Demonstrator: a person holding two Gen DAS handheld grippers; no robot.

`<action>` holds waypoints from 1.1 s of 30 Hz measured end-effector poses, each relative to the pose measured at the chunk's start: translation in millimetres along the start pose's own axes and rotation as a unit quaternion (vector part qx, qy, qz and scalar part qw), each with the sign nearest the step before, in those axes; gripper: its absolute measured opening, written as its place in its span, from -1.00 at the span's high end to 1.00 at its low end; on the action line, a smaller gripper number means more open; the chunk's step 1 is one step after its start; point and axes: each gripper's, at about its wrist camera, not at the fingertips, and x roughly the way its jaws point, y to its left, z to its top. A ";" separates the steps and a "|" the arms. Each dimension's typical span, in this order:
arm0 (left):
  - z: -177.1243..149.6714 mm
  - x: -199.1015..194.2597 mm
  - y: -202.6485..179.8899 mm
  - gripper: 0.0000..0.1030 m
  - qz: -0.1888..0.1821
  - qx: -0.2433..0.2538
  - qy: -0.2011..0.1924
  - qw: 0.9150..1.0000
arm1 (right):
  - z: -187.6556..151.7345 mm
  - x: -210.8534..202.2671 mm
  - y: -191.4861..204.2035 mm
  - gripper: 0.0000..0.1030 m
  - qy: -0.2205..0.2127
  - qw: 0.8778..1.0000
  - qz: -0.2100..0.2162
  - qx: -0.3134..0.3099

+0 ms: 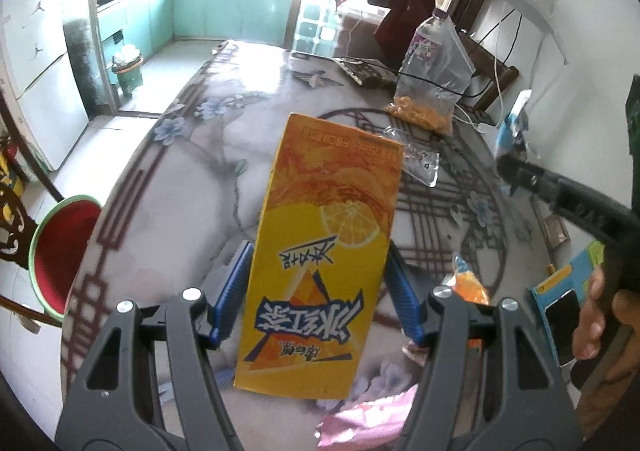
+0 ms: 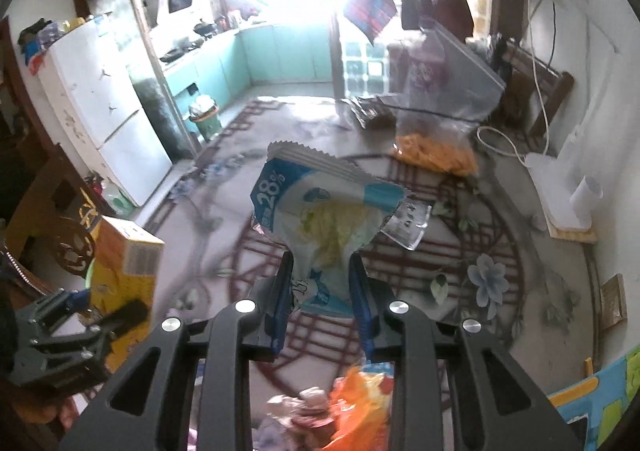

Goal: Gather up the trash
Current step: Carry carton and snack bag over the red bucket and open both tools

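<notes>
Nearest in the left wrist view: left gripper (image 1: 318,283) clamped on a yellow iced-tea carton (image 1: 320,259), blue pads (image 1: 234,291) pressed to its two long sides, carton lifted clear of the counter (image 1: 192,179) with its print upside down. Below it, a pink wrapper (image 1: 368,421) lying on the counter at the frame's bottom edge. Just right of the carton, an orange wrapper (image 1: 472,283) crumpled on the surface.

Nearest in the right wrist view: right gripper (image 2: 322,287) squeezed nearly closed on the bottom of a blue-and-white snack packet (image 2: 320,211), packet fanning out above the narrow jaws and held off the counter (image 2: 500,331). Orange wrapper (image 2: 360,403) and a pinkish crumpled scrap (image 2: 304,411) beneath, both blurred. At far left, the same carton (image 2: 124,267) in the other gripper.

Farther out: small clear wrapper (image 2: 408,223) flat on the patterned surface, just behind the packet. Beyond it, clear plastic bag (image 2: 440,123) with orange pieces at its bottom, standing on the counter. Left of the counter, a red bowl with green rim (image 1: 60,251). On the floor past the counter's far end, a green bin (image 1: 128,71) full of white rubbish, beside a white fridge (image 1: 36,63).
</notes>
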 end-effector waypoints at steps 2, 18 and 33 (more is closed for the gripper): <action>-2.9 -4.6 6.2 -0.20 0.004 -0.005 -0.001 1.000 | 0.2 -5.6 8.1 0.46 -0.003 1.000 0.006 -0.001; -17.9 -36.3 83.1 -0.20 0.018 -0.039 -0.017 0.999 | 4.1 6.1 92.9 0.46 -0.001 1.000 0.019 -0.025; 10.0 -39.8 186.1 -0.20 -0.015 -0.005 -0.011 1.000 | 12.9 34.5 189.7 0.46 0.003 1.000 -0.021 0.006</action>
